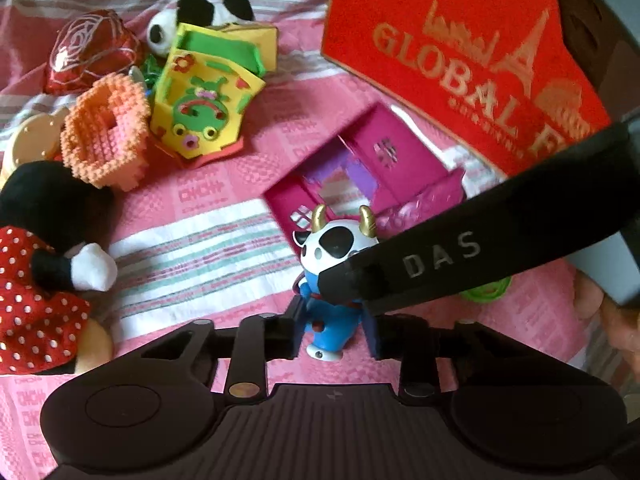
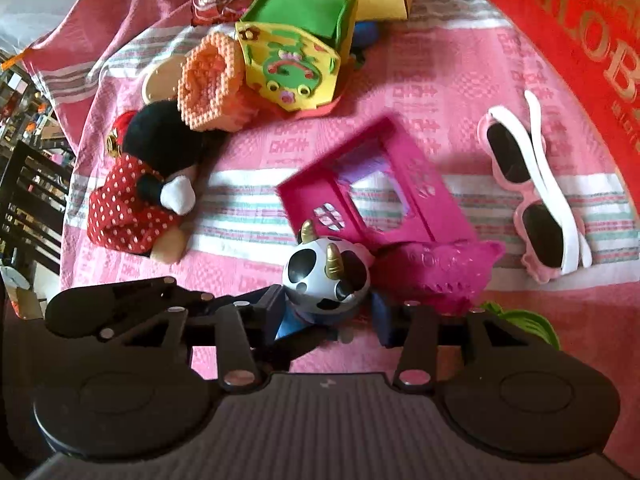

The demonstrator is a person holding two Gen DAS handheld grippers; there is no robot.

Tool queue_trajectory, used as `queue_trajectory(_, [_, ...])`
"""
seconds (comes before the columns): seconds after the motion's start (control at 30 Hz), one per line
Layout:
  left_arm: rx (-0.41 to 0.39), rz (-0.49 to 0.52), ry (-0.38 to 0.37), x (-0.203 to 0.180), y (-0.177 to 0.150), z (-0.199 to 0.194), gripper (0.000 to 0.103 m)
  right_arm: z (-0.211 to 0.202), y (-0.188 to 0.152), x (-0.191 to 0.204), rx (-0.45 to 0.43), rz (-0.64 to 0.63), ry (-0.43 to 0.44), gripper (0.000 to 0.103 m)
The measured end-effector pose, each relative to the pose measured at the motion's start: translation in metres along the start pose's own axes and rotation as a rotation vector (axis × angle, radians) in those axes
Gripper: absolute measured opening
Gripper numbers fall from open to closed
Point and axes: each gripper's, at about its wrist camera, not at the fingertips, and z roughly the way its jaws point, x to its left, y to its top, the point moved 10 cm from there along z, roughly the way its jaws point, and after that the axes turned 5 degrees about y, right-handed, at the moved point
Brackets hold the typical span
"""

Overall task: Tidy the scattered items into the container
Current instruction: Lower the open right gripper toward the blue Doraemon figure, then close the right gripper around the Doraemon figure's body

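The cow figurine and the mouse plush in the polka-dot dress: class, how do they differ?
The cow figurine is hard and glossy; the mouse plush is soft fabric. The figurine looks smaller than the plush. The figurine wears blue and has gold horns; the plush wears red with white dots. The figurine sits between claw fingers; the plush lies free. Both rest on the pink cloth.

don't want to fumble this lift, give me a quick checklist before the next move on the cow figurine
1. Cow figurine between the left gripper's fingers: ok.
2. Left grip firm on it: cannot tell.
3. Right gripper clear of the figurine: not ok; it straddles the head, with one finger across it in the left wrist view.
4. Pink toy house clear of the figurine: cannot tell; it lies right behind it.
5. Red GLOBAL box open: cannot tell; only its printed side shows.
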Motion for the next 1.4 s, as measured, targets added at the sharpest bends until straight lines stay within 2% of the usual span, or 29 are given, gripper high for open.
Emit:
queue_trajectory(0.13, [-0.024,-0.005,-0.017,0.012,0.007,-0.012,0.027,-0.008,0.008,0.011,-0.032,-0.026,0.006,0.05])
queue_trajectory(0.17, [-0.026,-0.001,-0.015,0.014,0.008,-0.013,0.031,-0.01,0.01,0.014,-0.036,-0.03,0.011,0.05])
queue_trajectory(0.2, [-0.025,0.002,-0.014,0.018,0.008,-0.015,0.043,-0.01,0.011,0.017,-0.036,-0.029,0.02,0.048])
queue_trajectory(0.23, [-0.022,0.003,-0.016,0.02,0.007,-0.015,0.044,-0.009,0.011,0.02,-0.031,-0.023,0.031,0.046])
queue_trajectory(0.27, [-0.018,0.002,-0.013,0.022,0.005,-0.016,0.045,-0.007,0.011,0.023,-0.02,-0.017,0.045,0.039])
queue_trajectory(0.3, [-0.012,0.003,-0.015,0.025,0.003,-0.015,0.045,-0.004,0.011,0.026,-0.008,-0.011,0.065,0.02])
queue_trajectory(0.33, [0.001,0.002,-0.02,0.027,-0.001,-0.014,0.046,-0.001,0.011,0.029,0.004,0.004,0.083,0.014])
queue_trajectory(0.43, [0.011,0.014,-0.004,0.031,-0.01,-0.01,0.045,0.009,0.011,0.034,0.011,0.0,0.068,0.014])
queue_trajectory(0.53, [0.028,-0.034,0.004,0.043,-0.016,-0.006,0.033,0.015,0.01,0.031,0.02,0.025,0.058,0.014])
queue_trajectory(0.57, [0.028,-0.055,-0.004,0.047,-0.017,-0.007,0.034,0.015,0.009,0.029,0.019,0.03,0.05,0.015])
queue_trajectory(0.6, [0.027,-0.076,-0.01,0.052,-0.018,-0.008,0.037,0.015,0.009,0.026,0.019,0.034,0.044,0.015])
queue_trajectory(0.67, [0.031,-0.085,-0.011,0.055,-0.018,-0.011,0.05,0.015,0.008,0.023,0.019,0.046,0.034,0.015])
queue_trajectory(0.73, [0.029,-0.101,-0.024,0.055,-0.017,-0.014,0.052,0.016,0.008,0.021,0.021,0.054,0.029,0.016])
queue_trajectory(0.83, [0.025,-0.148,-0.051,0.053,-0.012,-0.016,0.062,0.016,0.006,0.021,0.02,0.054,0.022,0.016])
queue_trajectory(0.97, [0.055,-0.199,-0.034,0.052,-0.007,-0.004,0.067,0.011,0.008,0.016,0.001,0.071,0.007,0.016])
queue_trajectory(1.1, [0.078,-0.261,0.026,0.06,-0.007,0.01,0.064,0.008,0.007,0.013,-0.011,0.081,-0.003,0.016])
queue_trajectory(1.2, [0.089,-0.249,0.029,0.066,-0.012,0.011,0.041,0.007,0.007,0.01,-0.017,0.088,-0.007,0.016])
queue_trajectory(1.27, [0.094,-0.22,0.055,0.073,-0.017,0.009,0.034,0.007,0.008,0.011,-0.018,0.086,-0.008,0.016])
queue_trajectory(1.4, [0.099,-0.24,0.034,0.082,-0.021,0.005,0.032,0.012,0.012,0.02,-0.011,0.066,0.007,0.017])
